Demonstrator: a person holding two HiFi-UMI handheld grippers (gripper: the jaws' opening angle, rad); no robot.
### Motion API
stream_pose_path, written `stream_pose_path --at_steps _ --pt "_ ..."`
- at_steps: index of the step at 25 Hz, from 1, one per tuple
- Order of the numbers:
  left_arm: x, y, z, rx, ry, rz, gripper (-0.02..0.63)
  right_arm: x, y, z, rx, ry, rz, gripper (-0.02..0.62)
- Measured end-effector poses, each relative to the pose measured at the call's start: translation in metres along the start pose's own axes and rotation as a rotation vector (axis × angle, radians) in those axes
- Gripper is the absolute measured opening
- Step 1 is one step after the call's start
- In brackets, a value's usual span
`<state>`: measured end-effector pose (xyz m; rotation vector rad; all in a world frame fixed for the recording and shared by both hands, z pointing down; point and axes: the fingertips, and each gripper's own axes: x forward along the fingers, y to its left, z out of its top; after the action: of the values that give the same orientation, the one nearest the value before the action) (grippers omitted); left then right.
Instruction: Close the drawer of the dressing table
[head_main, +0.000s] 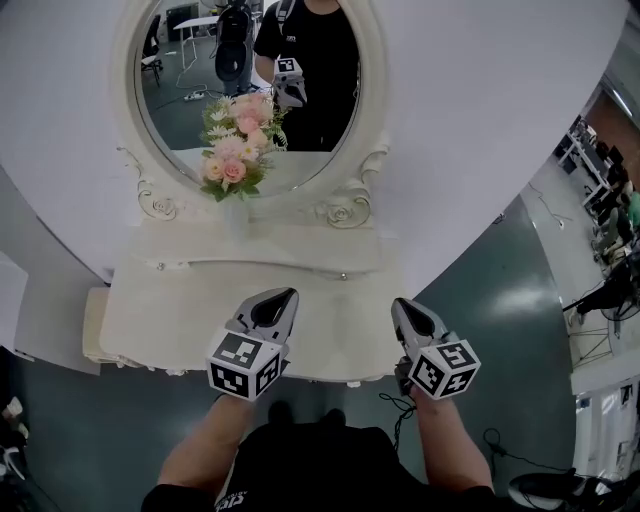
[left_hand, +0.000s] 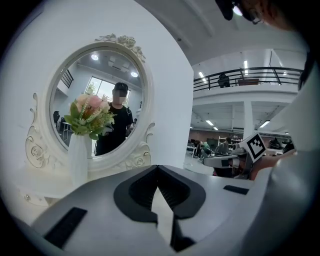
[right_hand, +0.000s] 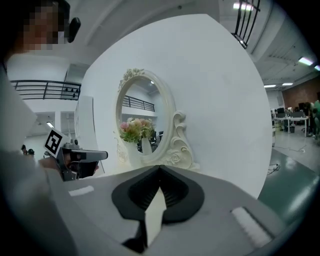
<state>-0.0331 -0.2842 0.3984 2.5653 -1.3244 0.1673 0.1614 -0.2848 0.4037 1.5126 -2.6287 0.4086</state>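
The white dressing table (head_main: 170, 320) stands against a white wall, with an oval mirror (head_main: 250, 90) and a vase of pink flowers (head_main: 238, 145) on it. No drawer juts out past its front edge (head_main: 330, 378) in the head view; the drawer front itself is hidden from above. My left gripper (head_main: 285, 294) hovers over the tabletop near the front, shut and empty. My right gripper (head_main: 403, 302) hangs beside it to the right, also shut with nothing held. Both point toward the mirror (left_hand: 97, 100), and their fingertips meet in their own views (left_hand: 158, 167) (right_hand: 160, 168).
A small white stool or side unit (head_main: 92, 325) sits at the table's left end. Grey-green floor (head_main: 500, 300) lies to the right, with cables (head_main: 500, 445) near my feet. Desks and people fill the open hall far right (head_main: 600, 190).
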Motion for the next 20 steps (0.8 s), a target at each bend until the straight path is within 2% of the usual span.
stream_pose_path --at_steps 3,8,13,20 --pt "0.007 -0.013 0.012 0.020 -0.016 0.001 0.006 -0.013 -0.012 0.023 -0.031 -0.071 -0.012 0.009" --pt "0.014 -0.026 0.030 0.032 -0.044 0.003 0.007 -0.028 -0.005 0.053 -0.066 -0.161 0.054 0.009" --pt "0.016 -0.030 0.044 0.056 -0.059 0.017 0.008 -0.039 -0.002 0.072 -0.093 -0.222 0.078 0.008" --pt "0.014 -0.021 0.050 0.066 -0.077 0.069 0.007 -0.042 -0.004 0.064 -0.117 -0.196 0.093 0.008"
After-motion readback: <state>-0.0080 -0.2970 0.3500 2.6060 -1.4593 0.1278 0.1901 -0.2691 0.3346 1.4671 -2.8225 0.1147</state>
